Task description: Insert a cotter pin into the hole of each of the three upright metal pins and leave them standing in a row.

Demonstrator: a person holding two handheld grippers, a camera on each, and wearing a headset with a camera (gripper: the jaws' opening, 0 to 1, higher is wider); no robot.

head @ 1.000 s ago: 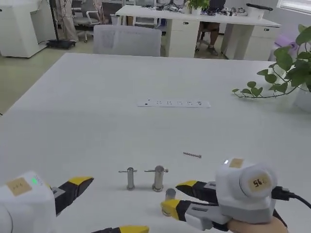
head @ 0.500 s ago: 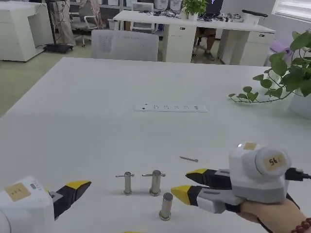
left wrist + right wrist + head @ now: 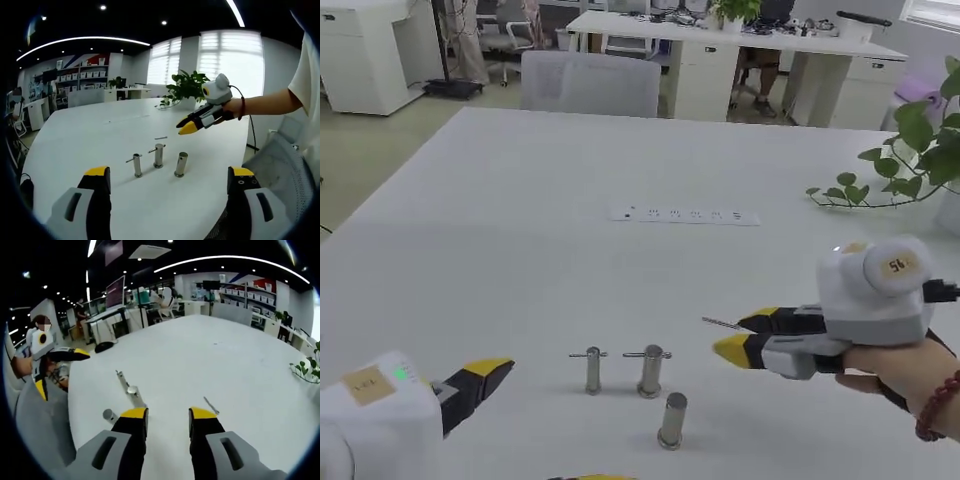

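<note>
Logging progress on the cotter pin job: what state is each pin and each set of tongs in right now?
Left pin: upright, cottered.
Middle pin: upright, cottered.
Front pin: upright, not cottered.
Loose cotter pin: lying flat, not gripped.
Left tongs: open, empty.
Right tongs: open, empty.
</note>
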